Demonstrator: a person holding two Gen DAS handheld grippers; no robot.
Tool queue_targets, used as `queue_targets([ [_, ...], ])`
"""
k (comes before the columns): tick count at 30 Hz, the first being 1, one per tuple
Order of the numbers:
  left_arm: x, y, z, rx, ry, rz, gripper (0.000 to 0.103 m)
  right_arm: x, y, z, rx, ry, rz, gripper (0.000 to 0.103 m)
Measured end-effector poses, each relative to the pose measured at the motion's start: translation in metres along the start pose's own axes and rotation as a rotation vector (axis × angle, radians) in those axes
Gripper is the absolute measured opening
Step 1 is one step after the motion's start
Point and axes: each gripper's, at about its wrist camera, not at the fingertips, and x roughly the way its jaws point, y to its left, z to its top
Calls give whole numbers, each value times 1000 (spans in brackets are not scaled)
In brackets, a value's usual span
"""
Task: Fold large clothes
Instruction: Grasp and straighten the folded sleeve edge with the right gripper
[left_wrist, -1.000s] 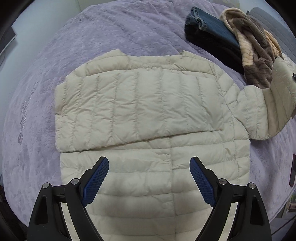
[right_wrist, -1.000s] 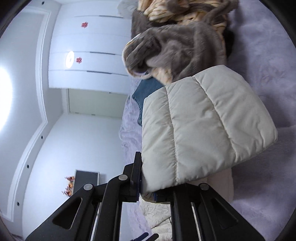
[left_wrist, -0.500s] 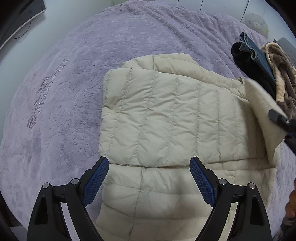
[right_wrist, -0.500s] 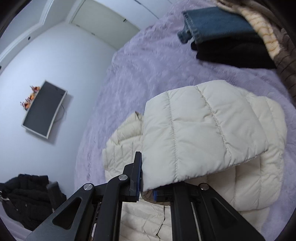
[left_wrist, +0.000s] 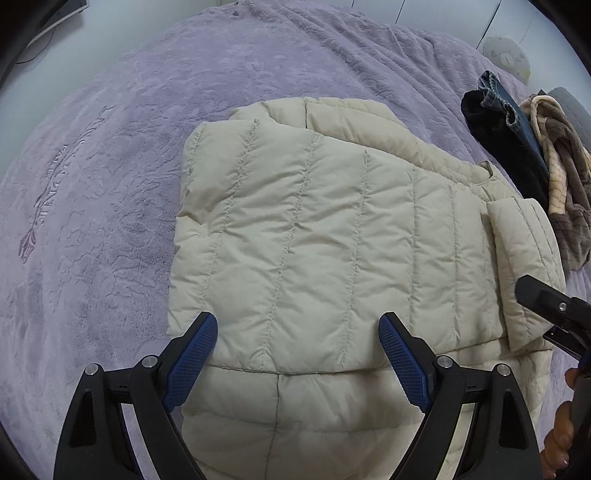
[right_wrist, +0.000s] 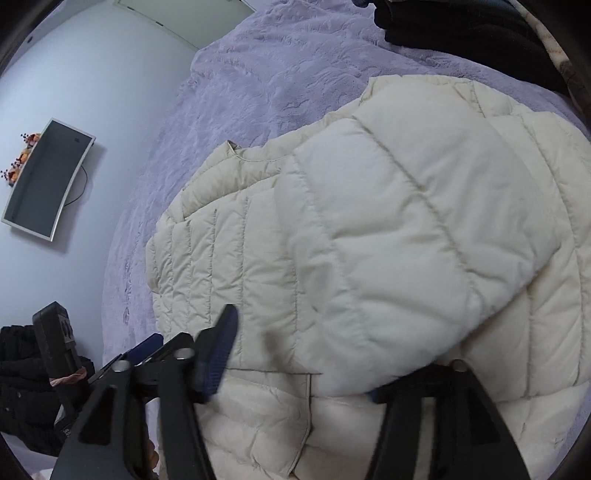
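On the bed, over a purple blanket (left_wrist: 155, 155), lies the cream puffer jacket (left_wrist: 317, 236), the landmark here, with both sleeves folded across its body. To the jacket's left the blanket shows a stitched emblem (left_wrist: 40, 206). Above the jacket's near edge hovers the left claw (left_wrist: 297, 354), released, its blue pads spread wide and touching nothing. The right sleeve (right_wrist: 406, 236) rests on top of the jacket, its cuff end lying between the fingers of the right claw (right_wrist: 295, 369); that claw's jaws have just been opening and no longer clench the sleeve. Right of the jacket, well apart from it, sits a pile of clothes (left_wrist: 524, 147): dark fabric, denim and a brown striped garment.
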Motion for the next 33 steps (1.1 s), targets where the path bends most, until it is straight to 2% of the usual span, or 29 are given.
queue_targets([
  [4, 1, 4, 1, 8, 9, 3, 89, -22, 0, -2, 48, -32, -7, 73],
  [9, -1, 9, 0, 2, 0, -22, 89, -47, -30, -1, 223, -132, -6, 72],
  [10, -2, 10, 0, -3, -3, -39, 89, -48, -36, 1, 254, -147, 4, 55],
  [11, -4, 13, 0, -9, -7, -63, 89, -49, -40, 3, 274, -154, 14, 17],
  [12, -5, 16, 0, -18, -9, -90, 89, -49, -42, 5, 279, -159, 10, 7],
  [14, -7, 23, 1, -46, -9, -156, 89, -52, -33, 12, 218, -185, -19, 7],
  [18, -13, 42, 6, -120, -13, -318, 89, -50, 15, 23, -40, -183, -89, 7],
  [24, -17, 54, 14, -158, -3, -469, 89, -10, 68, 8, -305, -56, -128, 7],
  [30, -15, 60, 15, -193, 20, -573, 89, 31, 80, -16, -405, 95, -188, 9],
  [31, -14, 58, 15, -195, 26, -589, 89, 32, 79, -19, -407, 105, -186, 14],
  [33, -12, 55, 16, -193, 42, -622, 89, 29, 78, -22, -399, 118, -165, 39],
])
